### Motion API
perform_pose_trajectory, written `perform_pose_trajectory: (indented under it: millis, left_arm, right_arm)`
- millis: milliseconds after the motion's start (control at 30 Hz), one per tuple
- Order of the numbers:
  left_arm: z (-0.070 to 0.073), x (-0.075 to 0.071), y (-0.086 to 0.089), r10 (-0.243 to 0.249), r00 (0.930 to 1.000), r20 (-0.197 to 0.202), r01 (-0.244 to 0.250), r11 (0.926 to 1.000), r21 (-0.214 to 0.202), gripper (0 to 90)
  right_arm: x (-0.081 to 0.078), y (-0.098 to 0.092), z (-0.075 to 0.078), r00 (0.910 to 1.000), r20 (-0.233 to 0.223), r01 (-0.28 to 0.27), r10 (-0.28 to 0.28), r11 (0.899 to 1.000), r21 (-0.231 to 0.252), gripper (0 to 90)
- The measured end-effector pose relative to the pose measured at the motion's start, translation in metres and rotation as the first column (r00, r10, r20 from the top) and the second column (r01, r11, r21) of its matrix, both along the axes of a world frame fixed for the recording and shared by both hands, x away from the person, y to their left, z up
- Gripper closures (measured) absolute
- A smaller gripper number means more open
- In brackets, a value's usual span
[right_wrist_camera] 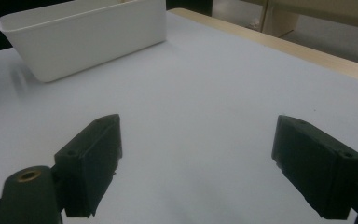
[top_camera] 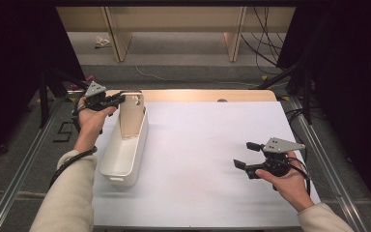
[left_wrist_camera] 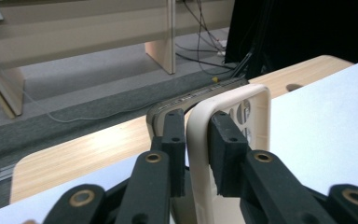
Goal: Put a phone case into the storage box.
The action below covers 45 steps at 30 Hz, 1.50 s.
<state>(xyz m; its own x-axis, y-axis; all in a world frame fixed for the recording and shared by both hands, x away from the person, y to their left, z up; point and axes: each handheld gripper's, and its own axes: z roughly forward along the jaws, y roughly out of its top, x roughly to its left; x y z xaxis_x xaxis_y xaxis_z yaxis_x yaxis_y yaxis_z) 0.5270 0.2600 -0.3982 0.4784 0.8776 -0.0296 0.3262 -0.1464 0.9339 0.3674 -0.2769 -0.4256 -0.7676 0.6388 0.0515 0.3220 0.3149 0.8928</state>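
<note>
Currently the left gripper [top_camera: 121, 96] pinches the rim of a beige phone case [top_camera: 131, 115], one pad on each side of the case wall [left_wrist_camera: 200, 140]. The case stands upright at the 12 o'clock end of the white bin [top_camera: 121, 164]. At 4 o'clock on the white table [top_camera: 198, 159], the right gripper [top_camera: 244, 154] hovers, jaws spread wide with nothing between them.

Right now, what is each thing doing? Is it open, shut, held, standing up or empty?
Left tool: shut on the phone case's edge.
Phone case: beige, held upright, its lower end down inside the white bin.
White bin: resting on the table, near end empty.
Right tool: open, holding nothing, above bare table.
Table: white sheet lying flat on it.
</note>
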Motion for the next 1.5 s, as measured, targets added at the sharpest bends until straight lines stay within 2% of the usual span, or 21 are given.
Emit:
perform_pose_trajectory:
  millis: [267, 433, 567, 667, 767, 867, 933, 1033, 1133, 1267, 1400, 1500]
  left_arm:
    - [0.001, 0.002, 0.0, 0.047, 0.9987, -0.022, -0.046, 0.9975, 0.053, 70.4]
    - [0.001, 0.002, -0.001, 0.074, 0.9965, -0.039, -0.069, 0.9919, 0.106, 67.9]
    - [0.003, 0.001, -0.002, 0.089, 0.9946, -0.053, -0.082, 0.9893, 0.12, 63.6]
    - [0.007, -0.001, -0.003, 0.101, 0.9929, -0.063, -0.093, 0.9889, 0.116, 57.0]
    - [0.011, -0.004, -0.007, 0.098, 0.9919, -0.081, -0.088, 0.9889, 0.12, 45.7]
    - [0.015, -0.009, -0.008, 0.099, 0.9917, -0.082, -0.089, 0.9888, 0.12, 35.9]
    - [0.02, -0.014, -0.009, 0.096, 0.9917, -0.086, -0.085, 0.989, 0.121, 32.2]
    - [0.025, -0.024, -0.013, 0.095, 0.9864, -0.134, -0.078, 0.9887, 0.128, 29.6]
    - [0.026, -0.034, -0.017, 0.077, 0.9869, -0.142, -0.055, 0.9868, 0.152, 23.4]
    - [0.028, -0.05, -0.021, 0.056, 0.9897, -0.132, -0.035, 0.9876, 0.153, 15.2]
    - [0.03, -0.066, -0.027, 0.019, 0.9935, -0.112, -0.005, 0.9929, 0.119, 12.7]
    - [0.032, -0.079, -0.032, -0.017, 0.995, -0.098, 0.028, 0.9939, 0.107, 10.7]
  right_arm:
    - [0.0, 0.0, 0.0, 1.0, -0.001, -0.001, 0.001, 1.0, 0.0, 16.8]
    - [0.0, 0.0, 0.0, 1.0, -0.003, -0.002, 0.002, 1.0, -0.002, 16.8]
    - [0.0, 0.0, 0.0, 1.0, -0.001, -0.001, 0.001, 1.0, -0.001, 16.8]
    - [0.0, 0.0, 0.0, 1.0, 0.0, -0.001, 0.001, 1.0, -0.001, 16.8]
    - [0.0, 0.0, 0.0, 1.0, 0.0, -0.002, 0.002, 1.0, -0.004, 16.7]
    - [0.0, 0.0, 0.0, 1.0, 0.0, -0.001, 0.001, 1.0, -0.003, 16.7]
    - [0.0, 0.0, 0.0, 1.0, 0.001, 0.0, 0.0, 1.0, -0.005, 16.7]
    - [0.0, 0.0, 0.001, 1.0, 0.002, 0.0, 0.0, 1.0, -0.004, 16.7]
    - [0.0, 0.0, 0.0, 1.0, 0.001, 0.0, 0.0, 1.0, -0.006, 16.7]
    - [0.0, 0.0, 0.001, 1.0, 0.002, 0.002, -0.002, 1.0, -0.005, 16.7]
    - [0.0, -0.001, 0.001, 1.0, 0.002, 0.003, -0.003, 1.0, -0.006, 16.6]
    - [0.0, -0.001, 0.001, 1.0, 0.001, 0.004, -0.004, 1.0, -0.007, 16.6]
